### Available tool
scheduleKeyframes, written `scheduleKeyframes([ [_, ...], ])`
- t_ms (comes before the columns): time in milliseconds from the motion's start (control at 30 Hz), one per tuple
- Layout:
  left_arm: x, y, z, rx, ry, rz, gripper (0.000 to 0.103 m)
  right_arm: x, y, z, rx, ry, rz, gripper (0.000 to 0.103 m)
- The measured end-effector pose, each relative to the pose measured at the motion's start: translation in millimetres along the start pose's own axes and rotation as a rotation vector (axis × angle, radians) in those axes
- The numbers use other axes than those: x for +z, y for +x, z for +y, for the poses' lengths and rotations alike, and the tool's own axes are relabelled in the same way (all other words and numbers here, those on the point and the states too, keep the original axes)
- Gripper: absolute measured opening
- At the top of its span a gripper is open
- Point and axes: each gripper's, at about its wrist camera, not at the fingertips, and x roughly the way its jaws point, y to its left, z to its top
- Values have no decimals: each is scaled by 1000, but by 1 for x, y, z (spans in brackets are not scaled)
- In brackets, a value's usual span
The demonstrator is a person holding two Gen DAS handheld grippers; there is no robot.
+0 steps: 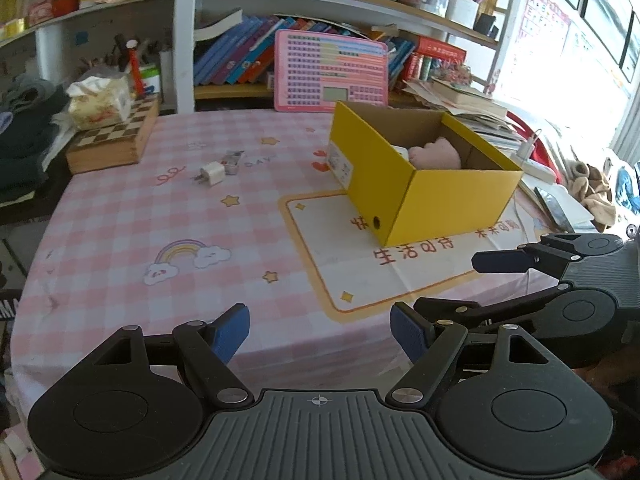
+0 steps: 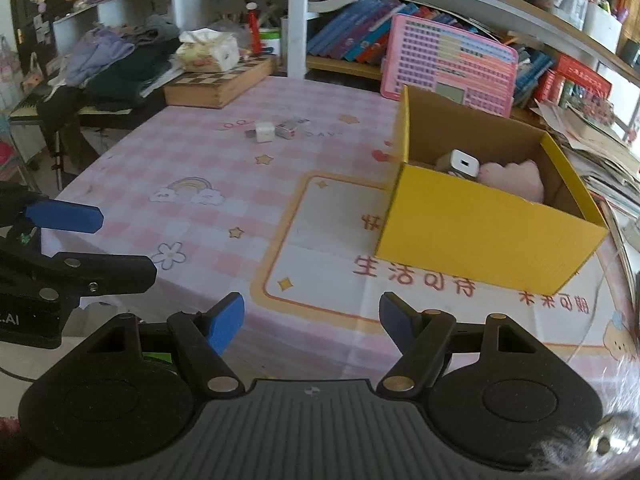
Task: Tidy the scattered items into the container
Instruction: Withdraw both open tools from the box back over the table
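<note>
2 small items are left out on the table: a white charger plug (image 1: 212, 173) and, touching it, a small packet (image 1: 233, 161), both far left of the yellow box (image 1: 424, 184), which already holds a pink soft toy (image 1: 436, 155) and another white charger (image 2: 464, 164). Left gripper (image 1: 320, 334) and right gripper (image 2: 312, 320) both gape wide, empty, at the near edge. Next, I judge, a reach across bare cloth; nothing blocks it, and the chessboard box (image 1: 114, 136) stands apart.

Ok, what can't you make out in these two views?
- Box floor: left view, near wall hides it; only the pink toy shows.
- Small item beside the plug: both views, too small to identify.
- Table right edge: right view, glare washes it out.
</note>
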Motion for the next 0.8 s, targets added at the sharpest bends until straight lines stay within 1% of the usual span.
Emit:
scheduleKeyframes([
  [167,1,-2,10,11,-19,-12,80,5,4,6,2,-16,-7,73],
  [400,3,-3,19,19,-31,-27,80,16,11,8,-7,0,-15,73],
  [633,7,-6,27,43,-38,-66,80,25,15,12,-14,3,-32,73],
  [800,9,-8,31,52,-30,-91,80,30,18,14,-36,5,-37,73],
])
